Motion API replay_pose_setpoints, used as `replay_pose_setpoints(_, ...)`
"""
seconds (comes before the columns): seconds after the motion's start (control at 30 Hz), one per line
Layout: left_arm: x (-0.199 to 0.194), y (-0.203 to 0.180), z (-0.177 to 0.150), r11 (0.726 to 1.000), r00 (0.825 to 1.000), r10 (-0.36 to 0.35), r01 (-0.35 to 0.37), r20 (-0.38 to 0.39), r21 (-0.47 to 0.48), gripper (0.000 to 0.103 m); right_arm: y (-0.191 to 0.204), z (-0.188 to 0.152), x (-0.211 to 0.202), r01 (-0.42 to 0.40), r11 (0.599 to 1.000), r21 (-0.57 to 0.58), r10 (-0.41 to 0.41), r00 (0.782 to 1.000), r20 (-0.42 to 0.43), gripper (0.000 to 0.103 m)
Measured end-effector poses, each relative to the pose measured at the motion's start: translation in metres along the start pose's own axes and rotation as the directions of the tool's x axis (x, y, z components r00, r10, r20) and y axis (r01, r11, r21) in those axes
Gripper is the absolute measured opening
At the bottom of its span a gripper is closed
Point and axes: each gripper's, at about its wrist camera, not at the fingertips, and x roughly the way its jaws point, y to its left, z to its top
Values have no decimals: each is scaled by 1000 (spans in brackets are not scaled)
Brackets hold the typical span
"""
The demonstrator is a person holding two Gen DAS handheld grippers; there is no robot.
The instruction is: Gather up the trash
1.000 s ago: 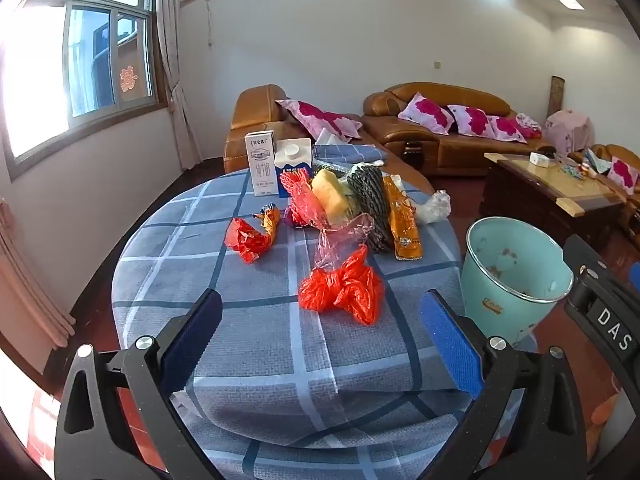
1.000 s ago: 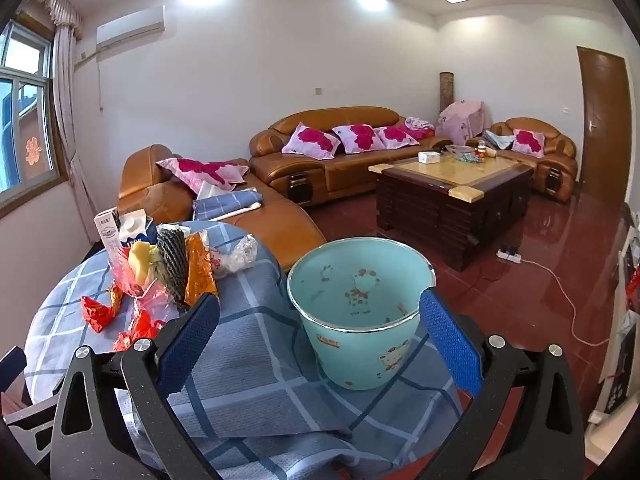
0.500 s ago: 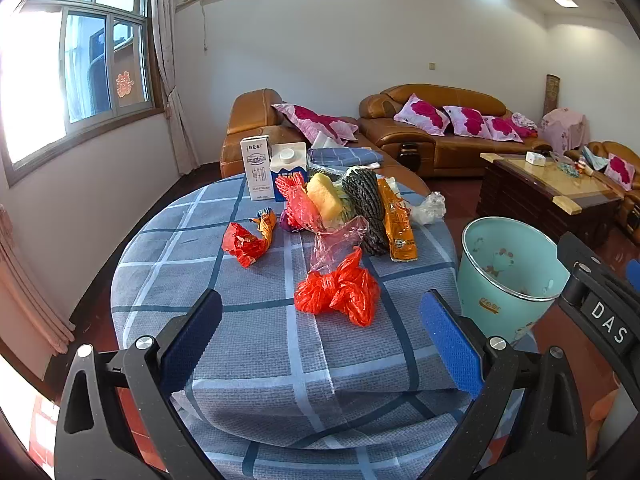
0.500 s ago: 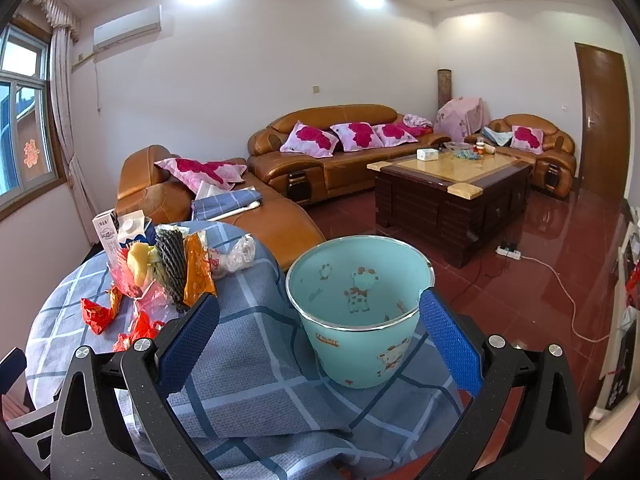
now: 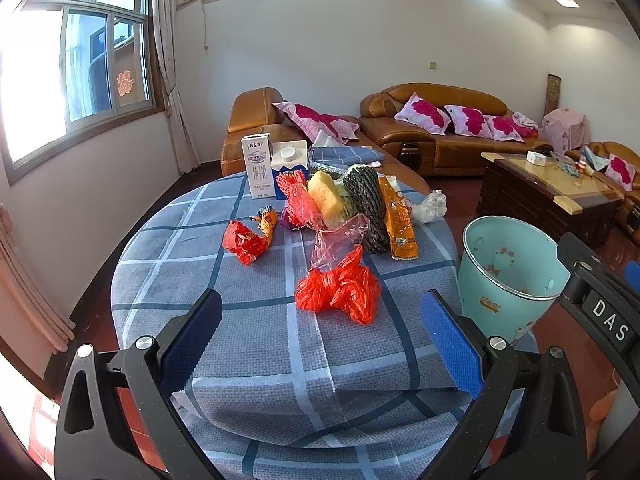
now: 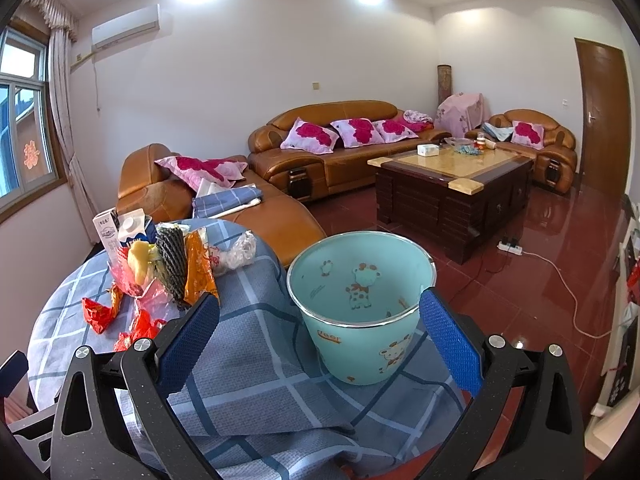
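Observation:
Trash lies on the round table with a blue checked cloth [image 5: 248,344]: a crumpled red plastic bag [image 5: 340,288] nearest, a red-orange wrapper [image 5: 248,236], a clear pink bag [image 5: 340,236], a yellow sponge [image 5: 326,196], a black net sleeve [image 5: 366,200], an orange packet [image 5: 398,220], a white crumpled bag [image 5: 430,206] and two milk cartons [image 5: 260,164]. A teal bucket [image 6: 360,304] stands at the table's right edge. My left gripper [image 5: 320,344] is open and empty, short of the red bag. My right gripper [image 6: 318,344] is open and empty, in front of the bucket.
Brown leather sofas [image 6: 340,148] with pink cushions stand behind the table. A dark wood coffee table [image 6: 452,184] is at the right, with a power strip and cable [image 6: 510,246] on the red floor. A window [image 5: 80,72] is at the left.
Both views have risen and tilted slightly; the table and bucket sit a little lower in frame. Nothing on the table has moved. Both grippers stay open.

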Motion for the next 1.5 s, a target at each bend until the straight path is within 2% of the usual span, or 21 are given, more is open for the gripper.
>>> replay_pose_setpoints(1.5, -2, -1, -1, 1000, 1000, 3, -3, 4, 5, 97, 2, -3, 2, -1, 1000, 10, 2, 1000, -11, 98)
